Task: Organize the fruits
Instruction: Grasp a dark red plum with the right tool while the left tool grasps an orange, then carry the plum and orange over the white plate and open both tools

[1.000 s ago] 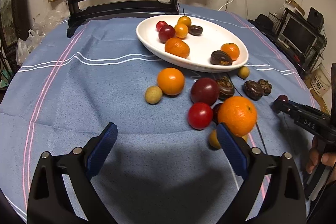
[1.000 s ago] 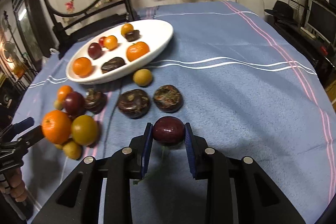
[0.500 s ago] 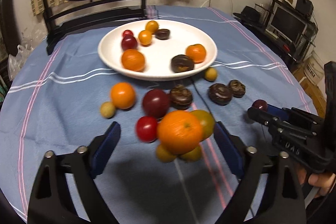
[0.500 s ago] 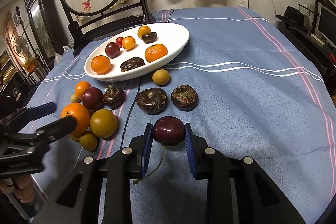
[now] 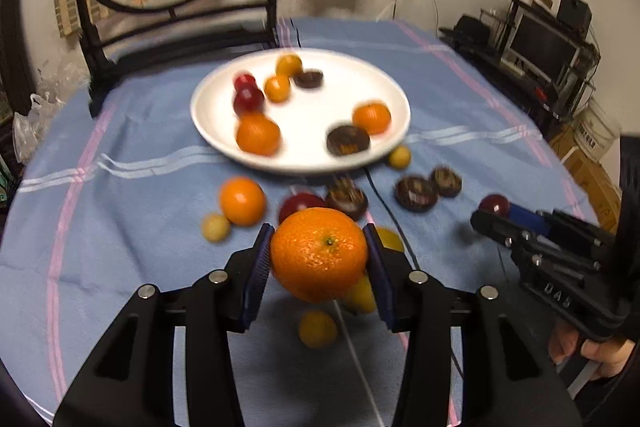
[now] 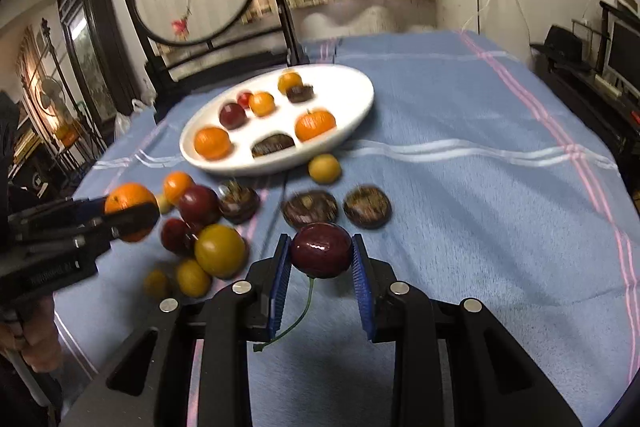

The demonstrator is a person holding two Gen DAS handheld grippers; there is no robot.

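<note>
The orange [image 5: 319, 254] is clamped in the left hand-held gripper [image 5: 318, 259], whose jaws have just been closing; the cherry [image 6: 321, 255] (stem dangling) in the right hand-held gripper [image 6: 320, 259]; both should be carried level to the white plate [image 5: 384, 89]

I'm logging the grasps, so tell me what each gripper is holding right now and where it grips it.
The left gripper clamps the large orange across its sides. The right gripper pinches the dark red cherry across its body, stem hanging below.
</note>
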